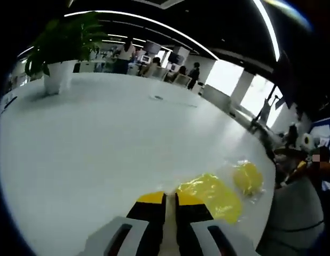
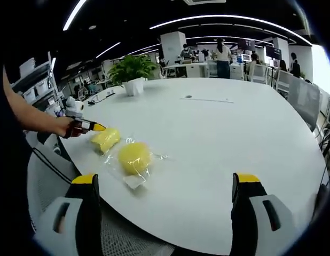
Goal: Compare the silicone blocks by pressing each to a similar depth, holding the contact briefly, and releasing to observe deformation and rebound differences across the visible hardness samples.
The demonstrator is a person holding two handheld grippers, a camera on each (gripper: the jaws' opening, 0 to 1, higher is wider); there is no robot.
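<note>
The big white round table is taking up most of both views. The two bagged yellow silicone blocks are sitting near its edge at about 9 o'clock in the right gripper view. The left gripper, jaws together, is hovering just beside one block. The right gripper is hanging wide apart, well back. I reckon the slippery bags could slide under an off-center press.
</note>
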